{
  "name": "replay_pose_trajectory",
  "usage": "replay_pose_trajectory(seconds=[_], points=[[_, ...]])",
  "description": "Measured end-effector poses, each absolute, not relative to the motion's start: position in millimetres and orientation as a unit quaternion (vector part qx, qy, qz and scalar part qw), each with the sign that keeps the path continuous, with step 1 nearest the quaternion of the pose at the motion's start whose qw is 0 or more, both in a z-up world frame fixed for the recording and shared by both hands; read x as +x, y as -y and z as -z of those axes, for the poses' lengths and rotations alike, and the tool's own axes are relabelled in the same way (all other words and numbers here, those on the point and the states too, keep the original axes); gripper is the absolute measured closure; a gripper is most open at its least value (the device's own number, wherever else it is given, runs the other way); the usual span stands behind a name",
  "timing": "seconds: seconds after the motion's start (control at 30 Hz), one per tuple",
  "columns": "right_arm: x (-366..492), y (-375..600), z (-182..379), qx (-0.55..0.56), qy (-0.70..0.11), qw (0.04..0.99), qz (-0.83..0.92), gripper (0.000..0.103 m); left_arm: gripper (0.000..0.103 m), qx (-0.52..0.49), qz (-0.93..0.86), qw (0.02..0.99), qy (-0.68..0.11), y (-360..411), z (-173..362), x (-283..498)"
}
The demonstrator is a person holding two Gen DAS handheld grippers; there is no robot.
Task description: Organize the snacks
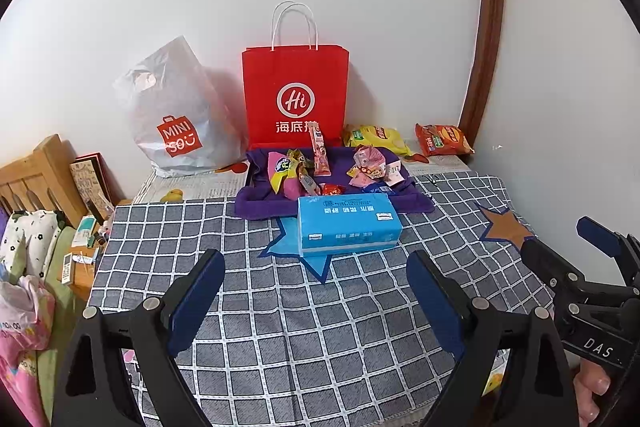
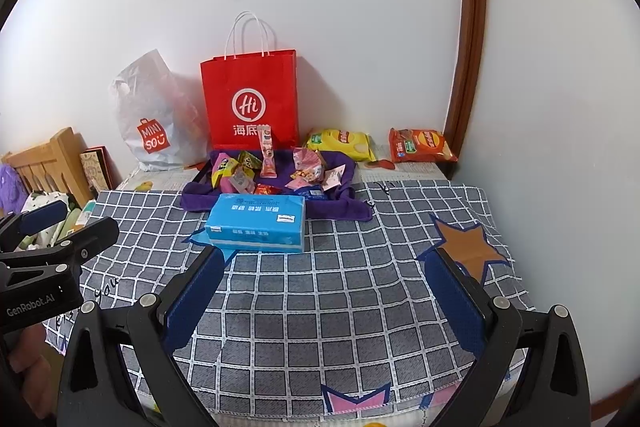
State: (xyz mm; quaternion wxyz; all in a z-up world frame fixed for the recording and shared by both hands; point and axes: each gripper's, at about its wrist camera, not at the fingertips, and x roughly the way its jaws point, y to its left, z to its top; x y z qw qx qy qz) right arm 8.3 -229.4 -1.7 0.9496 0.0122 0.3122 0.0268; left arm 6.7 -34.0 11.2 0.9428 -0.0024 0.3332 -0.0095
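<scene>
Several small snack packets (image 1: 320,169) (image 2: 276,167) lie on a purple cloth (image 1: 256,203) (image 2: 352,205) at the back of the table. A yellow chip bag (image 1: 378,138) (image 2: 344,143) and an orange chip bag (image 1: 442,139) (image 2: 422,146) rest further right by the wall. A blue tissue pack (image 1: 348,223) (image 2: 258,223) sits just in front of the cloth. My left gripper (image 1: 316,267) hovers open over the checked cover, short of the tissue pack. My right gripper (image 2: 326,263) is open too, nothing between its fingers.
A red paper bag (image 1: 296,95) (image 2: 250,99) and a white plastic bag (image 1: 176,123) (image 2: 150,123) stand against the wall behind the snacks. A wooden bed frame (image 1: 36,175) and a cluttered low stand (image 1: 84,251) lie to the left. A wall closes the right side.
</scene>
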Motion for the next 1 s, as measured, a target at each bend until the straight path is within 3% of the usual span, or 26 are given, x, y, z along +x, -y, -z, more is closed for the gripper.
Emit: replay_pose_trajectory(seconds=[1.0], points=[[9.2,230.1,0.4,0.016,-0.313,0.949,-0.027,0.004,0.011,-0.001,0.013,0.942,-0.335,35.1,-8.6,6.4]])
